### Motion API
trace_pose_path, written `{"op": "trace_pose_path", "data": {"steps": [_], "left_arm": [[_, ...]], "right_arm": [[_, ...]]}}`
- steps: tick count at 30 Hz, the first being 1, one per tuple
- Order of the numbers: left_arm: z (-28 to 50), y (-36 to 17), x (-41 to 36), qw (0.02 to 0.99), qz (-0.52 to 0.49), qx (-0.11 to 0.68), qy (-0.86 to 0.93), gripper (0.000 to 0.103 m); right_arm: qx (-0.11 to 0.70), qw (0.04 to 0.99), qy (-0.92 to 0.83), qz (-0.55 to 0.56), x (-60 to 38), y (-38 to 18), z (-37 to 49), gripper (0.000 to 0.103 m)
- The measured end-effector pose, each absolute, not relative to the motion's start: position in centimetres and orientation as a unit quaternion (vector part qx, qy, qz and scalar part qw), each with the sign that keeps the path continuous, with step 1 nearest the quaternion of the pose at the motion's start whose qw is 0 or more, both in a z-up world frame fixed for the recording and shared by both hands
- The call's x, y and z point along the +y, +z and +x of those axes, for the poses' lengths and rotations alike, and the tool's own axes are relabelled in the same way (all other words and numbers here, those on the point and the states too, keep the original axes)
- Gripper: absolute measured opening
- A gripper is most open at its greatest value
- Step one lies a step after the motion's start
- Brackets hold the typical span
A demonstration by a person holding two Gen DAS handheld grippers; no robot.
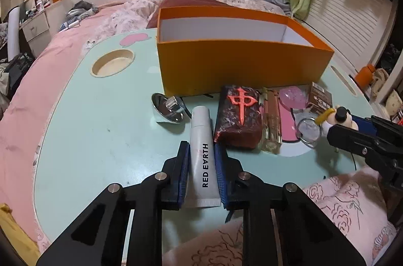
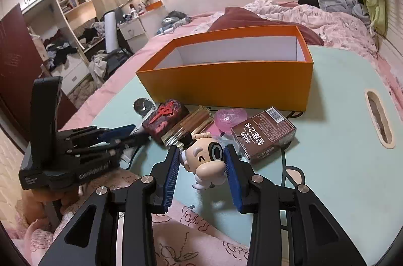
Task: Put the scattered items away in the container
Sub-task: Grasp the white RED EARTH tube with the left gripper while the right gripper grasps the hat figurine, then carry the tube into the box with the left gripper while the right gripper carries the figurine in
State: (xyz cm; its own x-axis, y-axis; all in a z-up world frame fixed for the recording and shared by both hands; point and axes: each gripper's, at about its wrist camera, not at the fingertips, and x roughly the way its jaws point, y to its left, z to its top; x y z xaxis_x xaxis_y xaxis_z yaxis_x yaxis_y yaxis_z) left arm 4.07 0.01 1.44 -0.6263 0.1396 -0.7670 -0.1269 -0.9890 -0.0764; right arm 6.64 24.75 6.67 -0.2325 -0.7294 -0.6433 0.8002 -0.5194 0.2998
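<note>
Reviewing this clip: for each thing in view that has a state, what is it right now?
Orange box: open, upright, inside looks empty.
White tube: lying flat, clamped between the pads.
Left gripper: shut on the tube.
Cartoon figurine: between the pads, held.
Right gripper: shut on the figurine.
Brown card box: closed, lying on the table.
Red-marked block: lying flat, untouched.

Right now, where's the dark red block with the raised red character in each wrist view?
Left wrist: dark red block with the raised red character, centre, just right of the white tube.
Right wrist: same block, left of centre, beyond the cartoon figurine.
Shared landmark: open orange cardboard box, directly behind the block in both.
</note>
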Motion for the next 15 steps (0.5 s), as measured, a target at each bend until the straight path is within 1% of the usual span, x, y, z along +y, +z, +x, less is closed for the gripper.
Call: {"op": "trace_pose_path", "data": {"steps": [5,9,12,15], "left_arm": [[5.1,2.2,-0.6,0.074,-0.403,-0.024,0.912,0.021],[7.2,4.3,-1.0,0.061,-0.337,-0.027,0.939,0.021],[8.5,5.4,-0.8,0.078,-0.297,-0.031,0.951,0.021],[9.2,5.9,0.4,0.092,-0.271,-0.014,0.958,0.021]], "right_arm": [[0.06,0.479,-0.797,0.361,24.9,6.9,7.2,0.035],[0.066,0.464,-0.814,0.342,25.1,7.3,7.6,0.035],[0.086,0.441,-0.829,0.333,24.9,7.4,7.9,0.035],[0.102,0.428,-0.836,0.326,24.6,7.3,8.3,0.035]]}}
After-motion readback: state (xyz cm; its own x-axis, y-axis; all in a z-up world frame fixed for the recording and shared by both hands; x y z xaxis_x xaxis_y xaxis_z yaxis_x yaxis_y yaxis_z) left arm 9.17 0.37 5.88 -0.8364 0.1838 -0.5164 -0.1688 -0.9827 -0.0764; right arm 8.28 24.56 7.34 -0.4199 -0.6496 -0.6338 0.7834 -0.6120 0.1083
